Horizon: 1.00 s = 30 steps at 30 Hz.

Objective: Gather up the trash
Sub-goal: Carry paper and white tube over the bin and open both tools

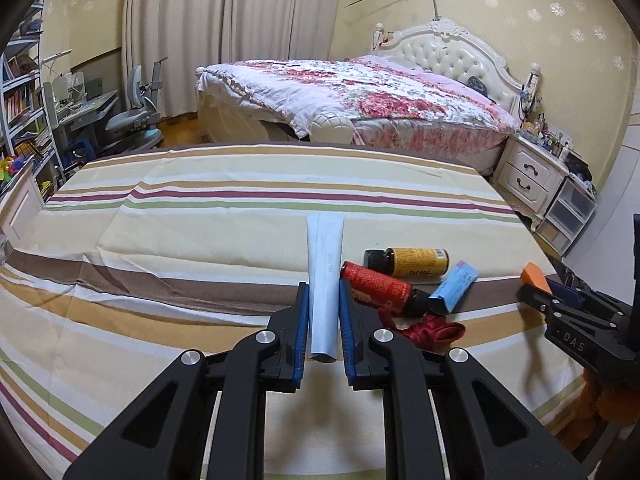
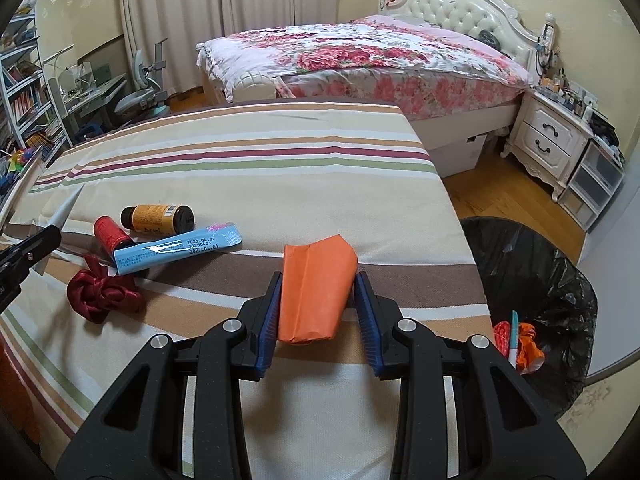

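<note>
My left gripper (image 1: 324, 292) is shut on a white tube (image 1: 325, 276), held above the striped cloth. My right gripper (image 2: 318, 280) is shut on a folded orange wrapper (image 2: 314, 292); it also shows in the left wrist view (image 1: 534, 274) at the right. On the cloth lie a red bottle (image 2: 110, 232), a yellow-labelled brown bottle (image 2: 158, 216), a blue sachet (image 2: 176, 252) and a red ribbon bow (image 2: 100, 292). The same pile shows in the left wrist view, right of my left gripper: red bottle (image 1: 380, 286), brown bottle (image 1: 408, 262), sachet (image 1: 454, 286). A black-lined trash bin (image 2: 532, 264) stands right of the table with some trash inside.
The striped tablecloth (image 2: 240, 160) covers the table. Beyond it stand a floral bed (image 2: 360, 56), a white nightstand (image 2: 548, 136) and plastic drawers (image 2: 592, 184). A desk, chair and bookshelves (image 1: 24, 100) are at the far left.
</note>
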Motion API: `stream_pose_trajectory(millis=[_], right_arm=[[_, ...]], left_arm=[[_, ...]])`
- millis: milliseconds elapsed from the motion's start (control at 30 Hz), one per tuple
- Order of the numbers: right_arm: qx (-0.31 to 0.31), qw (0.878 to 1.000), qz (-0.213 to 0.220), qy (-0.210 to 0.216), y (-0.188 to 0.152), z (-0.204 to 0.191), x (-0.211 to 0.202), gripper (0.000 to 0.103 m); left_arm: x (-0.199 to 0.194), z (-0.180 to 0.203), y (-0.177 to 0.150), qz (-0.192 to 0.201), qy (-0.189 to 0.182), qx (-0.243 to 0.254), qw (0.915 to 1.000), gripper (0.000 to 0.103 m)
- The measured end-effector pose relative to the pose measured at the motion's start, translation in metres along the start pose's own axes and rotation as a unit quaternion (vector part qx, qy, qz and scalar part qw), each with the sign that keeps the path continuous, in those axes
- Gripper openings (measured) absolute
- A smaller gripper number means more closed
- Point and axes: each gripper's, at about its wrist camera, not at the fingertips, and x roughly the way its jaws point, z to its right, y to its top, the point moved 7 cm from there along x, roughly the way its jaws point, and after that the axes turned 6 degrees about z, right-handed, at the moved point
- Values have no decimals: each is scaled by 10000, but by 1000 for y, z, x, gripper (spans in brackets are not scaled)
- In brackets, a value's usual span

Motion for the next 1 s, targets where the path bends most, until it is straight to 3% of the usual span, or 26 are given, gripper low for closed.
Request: stream_pose_trajectory(millis=[433,633,1000], right_arm=[[509,9944,419,-823,14,92,-31,34],[803,9890,415,-1172,11,138,-32,34],[1152,9822,354,-1441,-3,183,-22,34]], left_arm=[[1,96,27,406,-812,399,9951,16],[22,155,29,357,-1226,766,9888,16],[52,239,16,155,-1668,1318,9770,16]])
